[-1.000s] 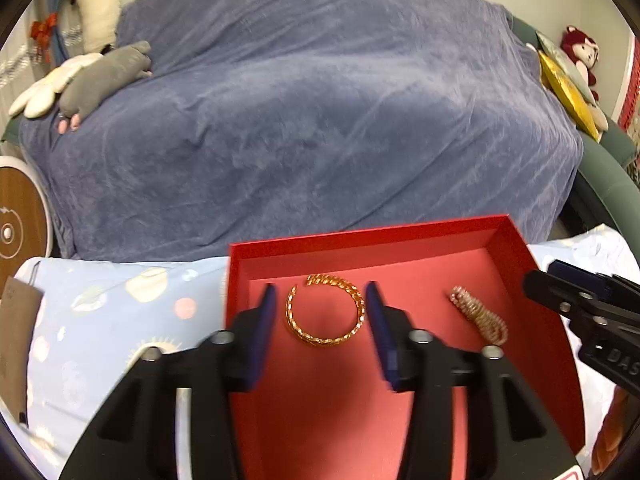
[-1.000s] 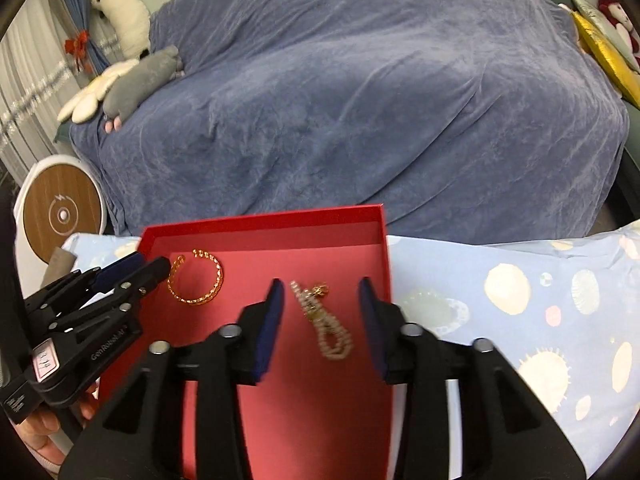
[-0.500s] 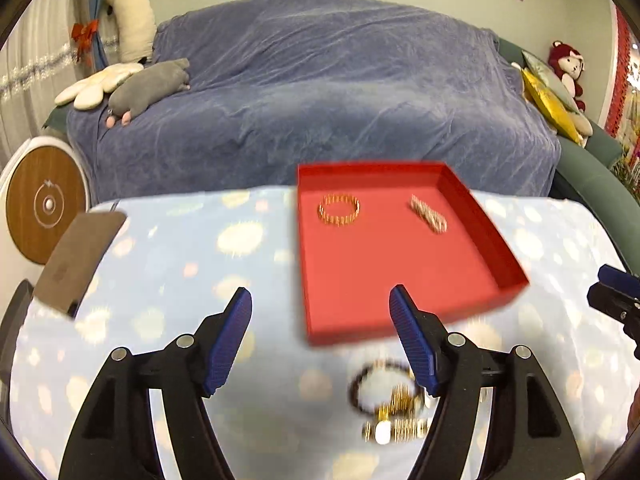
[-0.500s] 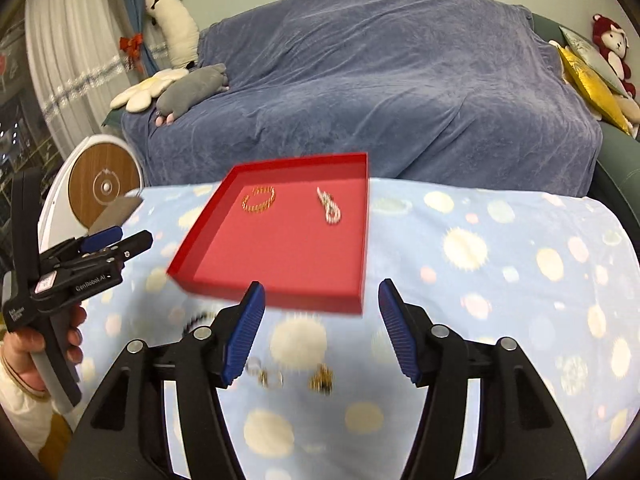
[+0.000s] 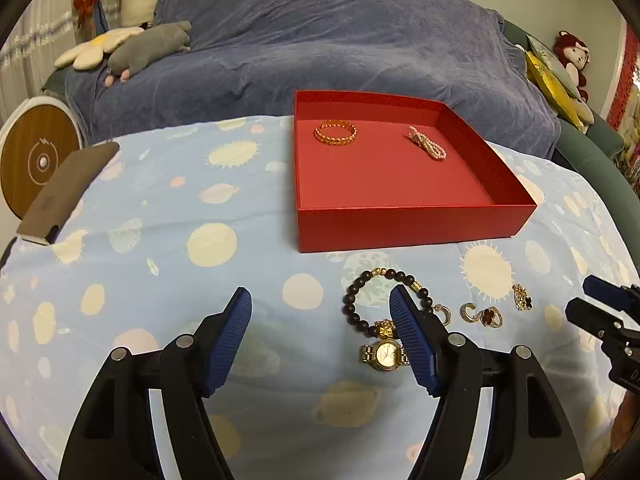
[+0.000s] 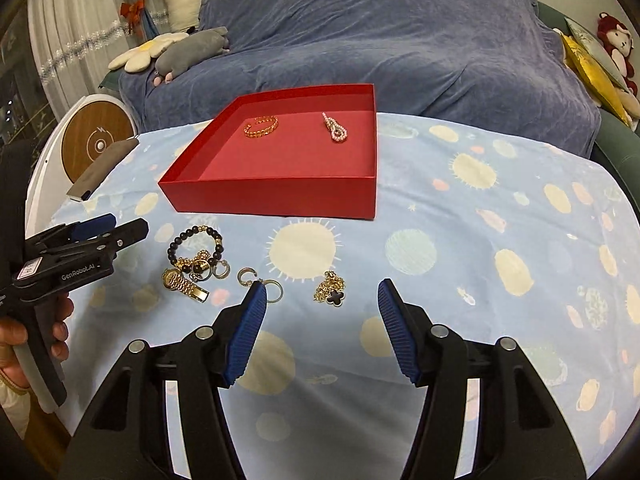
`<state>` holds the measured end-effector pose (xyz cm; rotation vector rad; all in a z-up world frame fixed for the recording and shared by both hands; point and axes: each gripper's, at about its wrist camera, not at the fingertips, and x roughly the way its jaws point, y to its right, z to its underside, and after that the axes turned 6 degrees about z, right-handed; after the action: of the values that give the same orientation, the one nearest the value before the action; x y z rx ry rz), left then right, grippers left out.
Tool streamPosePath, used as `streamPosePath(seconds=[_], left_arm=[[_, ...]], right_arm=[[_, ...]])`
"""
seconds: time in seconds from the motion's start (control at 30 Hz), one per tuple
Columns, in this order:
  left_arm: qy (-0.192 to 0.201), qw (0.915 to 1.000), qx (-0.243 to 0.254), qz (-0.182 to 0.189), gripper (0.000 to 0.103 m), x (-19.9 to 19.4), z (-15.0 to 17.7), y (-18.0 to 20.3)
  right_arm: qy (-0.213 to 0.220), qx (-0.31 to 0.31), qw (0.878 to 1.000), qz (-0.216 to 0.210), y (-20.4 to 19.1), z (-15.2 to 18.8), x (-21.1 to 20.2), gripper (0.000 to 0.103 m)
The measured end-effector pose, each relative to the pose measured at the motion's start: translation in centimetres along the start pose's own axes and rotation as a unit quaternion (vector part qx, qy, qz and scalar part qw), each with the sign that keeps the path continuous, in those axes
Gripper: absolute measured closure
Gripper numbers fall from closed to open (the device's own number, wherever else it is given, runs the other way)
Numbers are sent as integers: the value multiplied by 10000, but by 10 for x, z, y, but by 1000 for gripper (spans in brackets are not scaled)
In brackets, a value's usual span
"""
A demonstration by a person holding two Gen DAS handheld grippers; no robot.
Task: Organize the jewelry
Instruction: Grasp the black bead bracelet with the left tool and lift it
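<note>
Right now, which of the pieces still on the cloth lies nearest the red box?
The dark bead bracelet: its far edge sits just in front of the red box, while the watch, rings and clover pendant lie farther back.

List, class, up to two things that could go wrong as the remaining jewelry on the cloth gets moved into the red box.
1. The beaded bracelet, watch and rings lie tangled in one heap, so a grab may lift several pieces.
2. The clover pendant sits on soft printed cloth; closing jaws may pinch fabric and tug the red box.

I count one red box (image 5: 404, 224) holding two pieces: one gold bangle (image 5: 335, 132) and one pearl bracelet (image 5: 426, 147). On the cloth I see one beaded bracelet (image 5: 362, 288) and one gold watch (image 5: 383, 355).
</note>
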<state>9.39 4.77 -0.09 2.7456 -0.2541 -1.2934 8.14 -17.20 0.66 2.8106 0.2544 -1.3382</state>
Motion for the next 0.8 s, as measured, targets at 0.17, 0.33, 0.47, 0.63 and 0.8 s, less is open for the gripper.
streamPosePath(seconds=[0.17, 0.33, 0.47, 0.63, 0.8], left_arm=[[-218, 9995, -195, 92, 34, 19, 1, -2], [-259, 9996, -54, 12, 40, 34, -3, 8], [-323, 9994, 87, -76, 56, 47, -4, 12], [-317, 9990, 229, -217, 72, 56, -3, 16], [-331, 9989, 308, -75, 97, 53, -2, 19]], right_arm=[[-184, -27, 9998, -59, -3, 5, 9, 47], [-148, -12, 9998, -103, -5, 4, 7, 47], [-181, 52, 9997, -137, -4, 4, 7, 47], [-187, 57, 9997, -144, -4, 4, 7, 47], [-201, 61, 9997, -133, -4, 4, 9, 47]])
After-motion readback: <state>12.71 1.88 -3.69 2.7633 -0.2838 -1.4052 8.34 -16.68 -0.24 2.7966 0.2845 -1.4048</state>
